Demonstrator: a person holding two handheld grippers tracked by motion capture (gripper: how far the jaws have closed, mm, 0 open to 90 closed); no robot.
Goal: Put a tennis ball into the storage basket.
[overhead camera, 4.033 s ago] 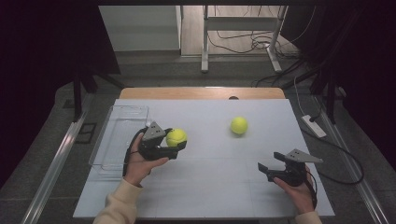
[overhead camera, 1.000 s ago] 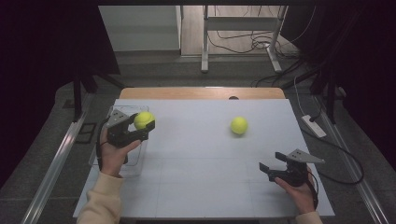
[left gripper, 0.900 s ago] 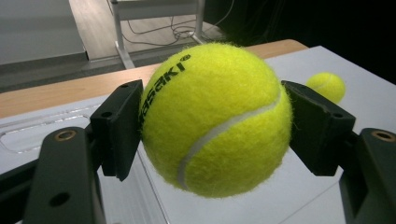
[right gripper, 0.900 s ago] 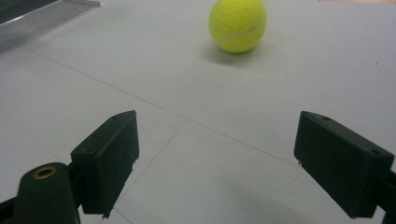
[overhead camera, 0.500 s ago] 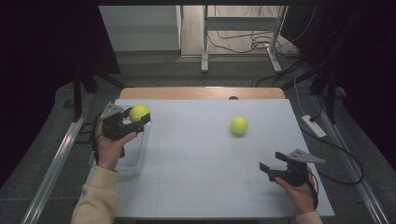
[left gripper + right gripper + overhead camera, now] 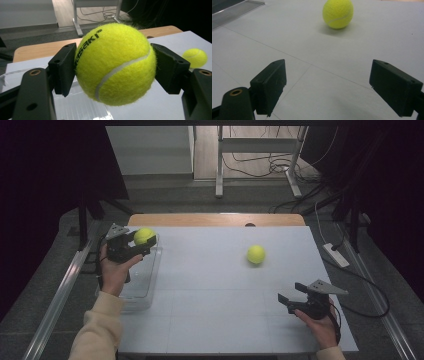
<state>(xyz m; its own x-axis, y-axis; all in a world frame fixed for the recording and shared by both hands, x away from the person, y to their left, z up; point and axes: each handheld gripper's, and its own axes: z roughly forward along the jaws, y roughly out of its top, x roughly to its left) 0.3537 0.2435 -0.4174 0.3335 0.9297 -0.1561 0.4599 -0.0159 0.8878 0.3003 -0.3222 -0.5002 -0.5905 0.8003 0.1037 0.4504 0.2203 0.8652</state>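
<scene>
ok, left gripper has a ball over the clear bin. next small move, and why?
Probably lower the left gripper a little into the clear bin and open it. Its jaws are clamped on the tennis ball, held above the bin's far end, so a short drop should land it inside. The second ball lies loose on the table, ahead of the open right gripper.

We see left gripper (image 6: 141, 241) clamping a tennis ball (image 6: 144, 236) above clear tray (image 6: 145, 292) at worktop's (image 6: 210, 290) left edge, second ball (image 6: 256, 254) loose mid-worktop, right gripper (image 6: 289, 301) with jaws apart, low near front-right corner.
</scene>
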